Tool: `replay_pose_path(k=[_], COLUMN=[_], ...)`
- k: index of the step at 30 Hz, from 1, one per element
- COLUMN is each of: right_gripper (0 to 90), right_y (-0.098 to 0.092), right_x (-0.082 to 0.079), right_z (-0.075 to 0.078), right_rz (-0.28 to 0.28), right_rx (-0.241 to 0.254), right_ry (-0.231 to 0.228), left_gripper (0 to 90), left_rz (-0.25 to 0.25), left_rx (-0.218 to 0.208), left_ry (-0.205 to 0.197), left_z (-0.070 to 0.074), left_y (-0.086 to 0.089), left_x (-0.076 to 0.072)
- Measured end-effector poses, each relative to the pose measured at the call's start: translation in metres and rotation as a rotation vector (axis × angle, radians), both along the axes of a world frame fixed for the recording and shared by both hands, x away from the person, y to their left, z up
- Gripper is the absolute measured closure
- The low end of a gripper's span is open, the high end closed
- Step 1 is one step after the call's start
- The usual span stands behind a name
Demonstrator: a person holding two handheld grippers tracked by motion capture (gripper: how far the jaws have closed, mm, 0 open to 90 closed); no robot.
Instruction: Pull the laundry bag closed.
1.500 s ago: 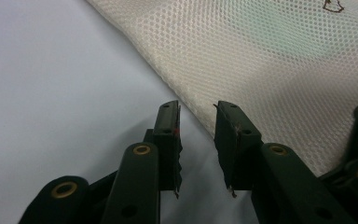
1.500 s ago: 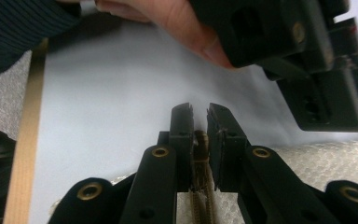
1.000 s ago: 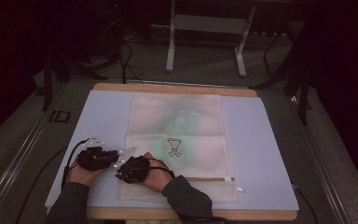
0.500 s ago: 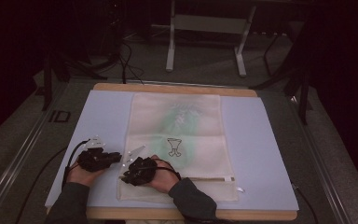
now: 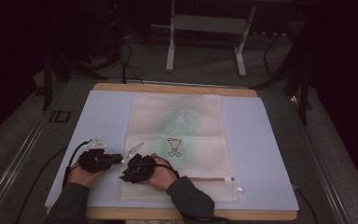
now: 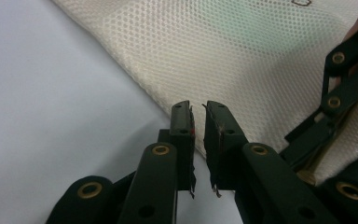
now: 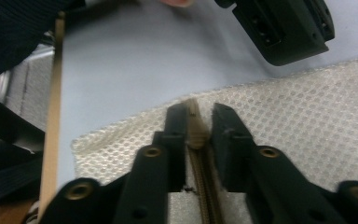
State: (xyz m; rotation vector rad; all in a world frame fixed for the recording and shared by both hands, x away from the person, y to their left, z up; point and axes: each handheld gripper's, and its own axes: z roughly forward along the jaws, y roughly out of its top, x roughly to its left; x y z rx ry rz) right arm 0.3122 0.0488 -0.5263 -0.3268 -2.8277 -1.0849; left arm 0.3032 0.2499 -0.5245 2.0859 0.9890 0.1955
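High view: we take the mesh bag (image 5: 177, 140) as our landmark; it lies flat on a pale blue mat (image 5: 261, 149) covering the tabletop (image 5: 177, 87). Just off the bag's near left edge we see the left hand-held gripper (image 5: 114, 159), pointing toward the bag. In the left gripper view its jaws stand a narrow slit apart with nothing between them, their tips at the bag's edge over the mat. Right of it, on the bag's near left corner, sits the right hand-held gripper (image 5: 129, 173). In the right gripper view its jaws straddle the bag's zipper (image 7: 196, 140), closed against the zipper's end near the corner. Farther right along the bag's near edge, the zipper runs to a small white tag (image 5: 239, 189).
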Motion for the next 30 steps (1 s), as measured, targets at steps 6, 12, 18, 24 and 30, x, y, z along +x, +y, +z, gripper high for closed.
replay_pose_path(k=[6,12,18,24,30], right_gripper=[80.8,80.9,80.8,76.3,79.1], right_y=[0.001,0.000,-0.001,-0.004,0.002], right_x=[-0.003,-0.008,-0.012,-0.007,-0.004], right_z=[0.000,-0.001,-0.001,0.000,0.001], right_rz=[0.004,0.004,0.008,0.015,-0.002], right_rx=[-0.014,-0.011,-0.006,0.013,-0.023], right_ry=[-0.030,-0.070,-0.110,-0.016,0.031], left_gripper=[86.1,88.6,89.6,89.7,89.8], left_rz=[-0.038,-0.076,-0.088,-0.097,-0.098], left_rx=[-0.017,0.007,0.020,0.045,0.047], left_ry=[0.019,0.053,0.101,0.116,0.134], left_z=[0.001,-0.002,-0.006,-0.005,-0.005], left_y=[-0.005,-0.012,-0.013,-0.014,-0.015], left_x=[-0.004,-0.008,-0.010,-0.010,-0.011])
